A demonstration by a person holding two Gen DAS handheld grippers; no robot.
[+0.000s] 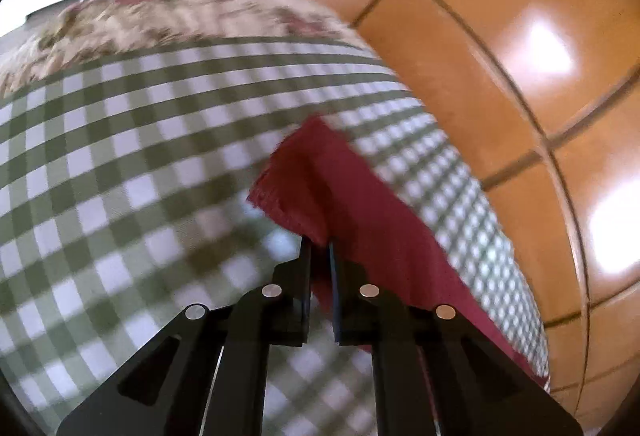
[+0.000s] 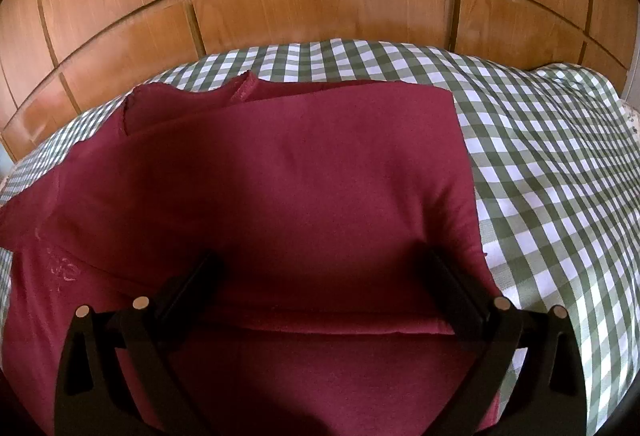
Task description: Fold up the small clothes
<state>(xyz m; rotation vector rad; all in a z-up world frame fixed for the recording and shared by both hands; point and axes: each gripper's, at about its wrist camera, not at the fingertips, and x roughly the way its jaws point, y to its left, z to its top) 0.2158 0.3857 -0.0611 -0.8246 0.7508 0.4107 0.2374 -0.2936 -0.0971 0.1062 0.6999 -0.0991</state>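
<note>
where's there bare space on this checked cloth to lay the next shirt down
Bare checked cloth lies right of the red garment, out to the cloth's edge. A narrow strip runs between the garment and the wooden cupboard. The middle and left are covered by the garment, where the open right gripper hovers.

Your left gripper (image 1: 320,246): black two-finger unit, angled downward, seen rolled against the scene. Fingers drawn nearly together, narrow slit between them, tips pinching a fold of the dark red garment (image 1: 340,187). Four silver pivot pins visible on the linkage arms.

Your right gripper (image 2: 320,272): same black build, pitched downward, level across the view. Fingers spread wide, one at each side, nothing pressed between the pads; both fingertips rest against the garment's surface. Pivot pins visible at both outer linkages.

No hand or sleeve in view.
</note>
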